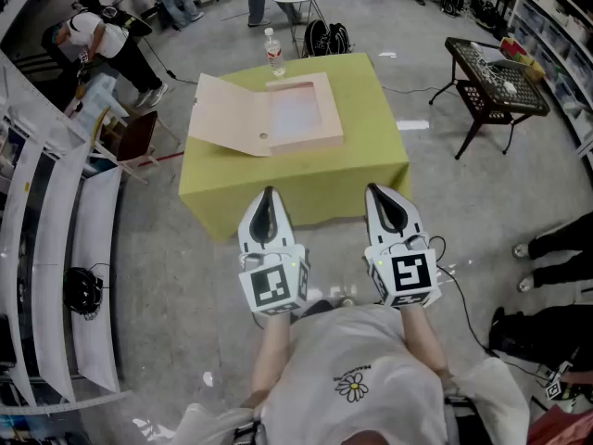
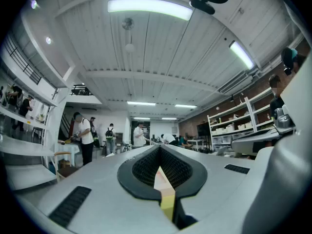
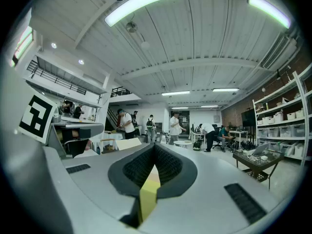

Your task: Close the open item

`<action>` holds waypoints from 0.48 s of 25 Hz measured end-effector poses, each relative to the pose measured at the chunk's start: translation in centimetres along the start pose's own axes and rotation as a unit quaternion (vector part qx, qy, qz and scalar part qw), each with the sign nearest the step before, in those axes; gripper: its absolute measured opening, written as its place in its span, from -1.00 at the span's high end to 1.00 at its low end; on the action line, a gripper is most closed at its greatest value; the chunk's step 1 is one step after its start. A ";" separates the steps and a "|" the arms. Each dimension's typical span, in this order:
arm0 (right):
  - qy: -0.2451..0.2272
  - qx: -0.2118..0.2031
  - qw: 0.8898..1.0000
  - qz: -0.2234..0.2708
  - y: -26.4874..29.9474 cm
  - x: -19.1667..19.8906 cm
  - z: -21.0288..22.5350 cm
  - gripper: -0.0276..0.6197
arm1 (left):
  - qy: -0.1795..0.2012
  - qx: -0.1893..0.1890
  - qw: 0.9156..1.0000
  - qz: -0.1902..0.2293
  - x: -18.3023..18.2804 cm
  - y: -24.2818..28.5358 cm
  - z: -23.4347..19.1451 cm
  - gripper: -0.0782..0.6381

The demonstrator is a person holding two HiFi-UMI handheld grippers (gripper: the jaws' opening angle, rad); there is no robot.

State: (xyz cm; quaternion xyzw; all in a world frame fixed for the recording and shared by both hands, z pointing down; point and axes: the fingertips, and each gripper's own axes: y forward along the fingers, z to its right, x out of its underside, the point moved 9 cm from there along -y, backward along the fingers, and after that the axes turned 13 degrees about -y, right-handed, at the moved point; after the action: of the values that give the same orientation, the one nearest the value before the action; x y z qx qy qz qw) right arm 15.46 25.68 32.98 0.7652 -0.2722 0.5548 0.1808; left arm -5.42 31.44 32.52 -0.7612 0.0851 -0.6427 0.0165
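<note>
one open box (image 1: 295,114) and one bottle (image 1: 274,54) on one table (image 1: 371,170); left tongs (image 1: 269,193), right tongs (image 1: 374,191) both closed.

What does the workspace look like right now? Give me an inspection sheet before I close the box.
Surface: table under a yellow-green cloth.
Job's things: shallow box on the table, open; its lid lies folded out to the left.
Clutter: one water bottle standing just behind the box.
Grippers: left gripper and right gripper both shut, empty, held short of the table's near edge.
Cables: a black cable on the floor at the right.
Surroundings: black side table at right, people working at the far end.
</note>
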 end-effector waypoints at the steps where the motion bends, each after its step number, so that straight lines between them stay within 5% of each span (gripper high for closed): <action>1: 0.001 0.000 1.000 0.000 -0.1 0.0 0.0 0.88 | 0.001 0.000 1.000 0.000 0.0 -0.1 0.0 0.74; 12: -0.007 -0.013 1.000 0.014 -1.1 -0.4 -0.4 0.88 | -0.002 -0.015 1.000 0.000 -0.5 -1.3 -0.3 0.74</action>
State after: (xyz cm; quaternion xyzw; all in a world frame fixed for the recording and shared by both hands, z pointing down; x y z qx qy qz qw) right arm 15.75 26.84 32.74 0.7627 -0.2913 0.5483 0.1811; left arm -5.66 32.79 32.21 -0.7625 0.0952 -0.6400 0.0052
